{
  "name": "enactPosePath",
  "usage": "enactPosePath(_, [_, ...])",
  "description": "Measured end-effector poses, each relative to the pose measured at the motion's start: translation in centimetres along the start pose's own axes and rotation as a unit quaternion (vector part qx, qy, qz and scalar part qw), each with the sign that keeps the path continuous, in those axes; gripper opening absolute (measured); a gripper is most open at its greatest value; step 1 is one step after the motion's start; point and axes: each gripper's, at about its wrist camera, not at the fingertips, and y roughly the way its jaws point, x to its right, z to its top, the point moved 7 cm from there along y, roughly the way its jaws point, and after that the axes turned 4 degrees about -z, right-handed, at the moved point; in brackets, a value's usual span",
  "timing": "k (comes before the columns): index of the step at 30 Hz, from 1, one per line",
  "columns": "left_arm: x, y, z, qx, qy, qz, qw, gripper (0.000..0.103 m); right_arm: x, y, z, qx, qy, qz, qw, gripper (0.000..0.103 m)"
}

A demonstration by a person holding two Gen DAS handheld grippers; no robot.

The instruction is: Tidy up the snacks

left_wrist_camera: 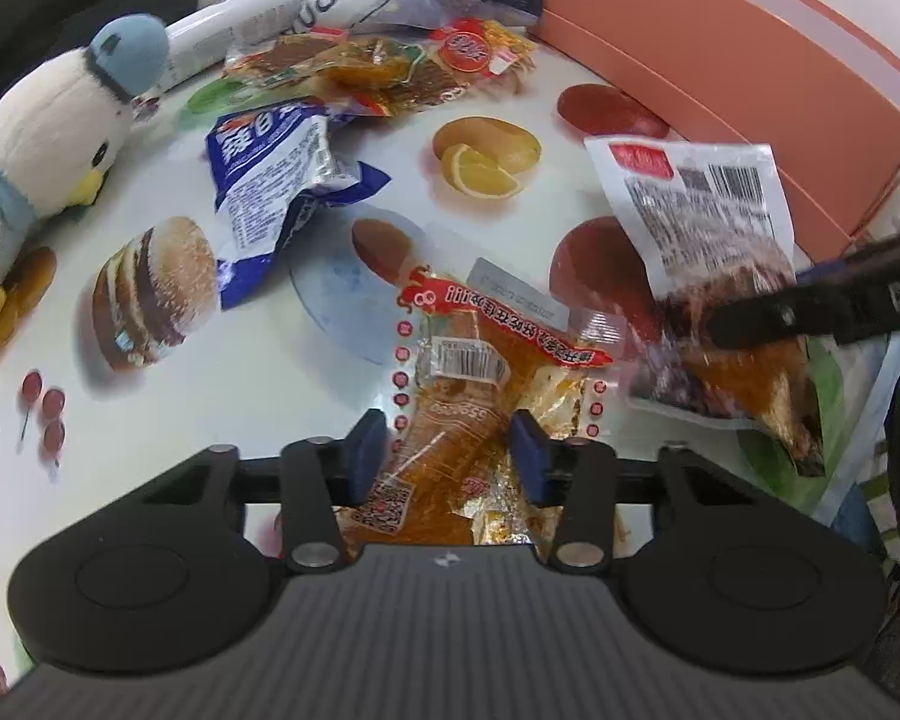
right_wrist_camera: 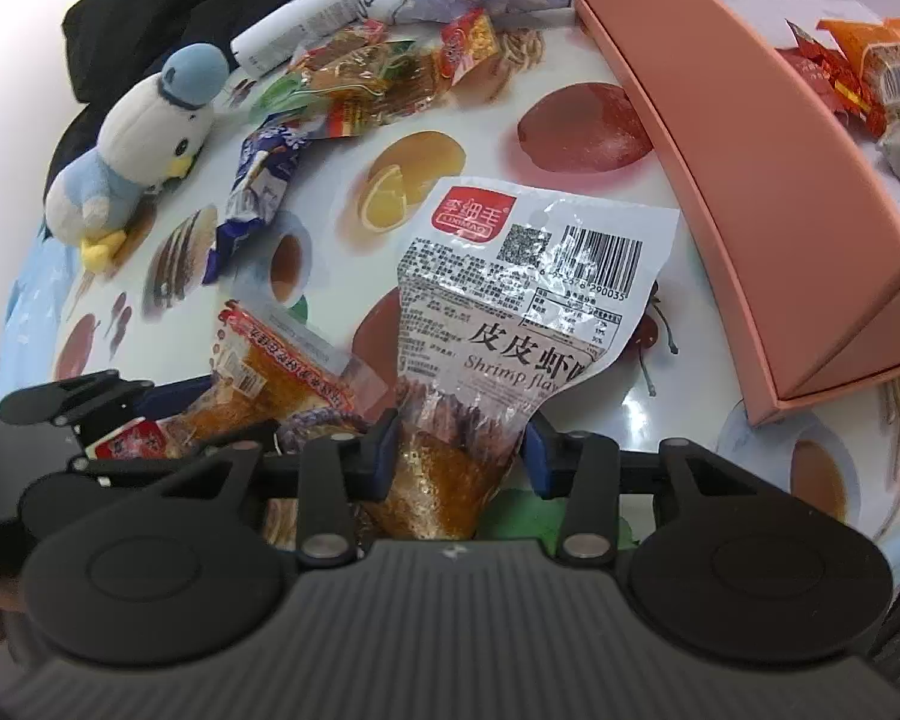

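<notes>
Both tools are at the pick-up step of sorting snacks into the pink box (right_wrist_camera: 768,192), which fills the upper right of the right wrist view and already holds a few red and orange packets. The left gripper (left_wrist_camera: 447,453) sits low in the centre of its frame, its blue pads (left_wrist_camera: 366,450) on either side of an orange packet (left_wrist_camera: 468,384) that lies on the fruit-printed tablecloth (left_wrist_camera: 342,192); the packet bulges against both pads, so it looks clenched on it. The right gripper (right_wrist_camera: 459,459) is likewise closed on the lower, sauce-coloured end of a shrimp-flavour packet (right_wrist_camera: 528,276), whose white label stands up toward the middle of the frame. In the left wrist view that same packet appears at the right edge, pinched by a dark finger. More loose packets, a blue wrapper (left_wrist_camera: 270,192) and a plush bird (left_wrist_camera: 48,138) lie toward the upper left. Judging from this, the next move calls for lifting each packet clear of the cloth and carrying it up and right over the box wall, one tool after the other so they do not collide.
</notes>
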Motion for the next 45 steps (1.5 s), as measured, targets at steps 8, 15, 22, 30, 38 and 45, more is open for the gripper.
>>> enactPosePath(8, [0.9,-1.3,-1.1,0.006,-0.068,0.012,0.9976,0.042,0.1,-1.8,-1.2,0.001,-0.036,0.009,0.999,0.044])
enactPosePath(15, [1.2,-3.0,-3.1,0.012,-0.192,0.024,0.9809,0.042,0.5,-3.7,-2.1,0.019,-0.066,0.014,0.998,0.044])
enactPosePath(22, [2.3,-5.6,-4.3,0.032,-0.242,0.042,0.9689,0.042,0.7,-5.7,-3.1,0.038,-0.092,0.019,0.995,0.044])
enactPosePath(30, [3.3,-9.4,-4.3,0.071,-0.277,0.050,0.9570,0.042,1.2,-8.1,-4.0,0.063,-0.110,0.017,0.992,0.044])
enactPosePath(38, [4.8,-14.0,-3.3,0.100,-0.273,0.068,0.9543,0.042,1.3,-12.4,-4.0,0.112,-0.119,0.016,0.986,0.044])
enactPosePath(45, [7.3,-18.1,-2.1,0.133,-0.272,0.061,0.9512,0.042,1.7,-16.6,-4.0,0.149,-0.113,0.017,0.982,0.044])
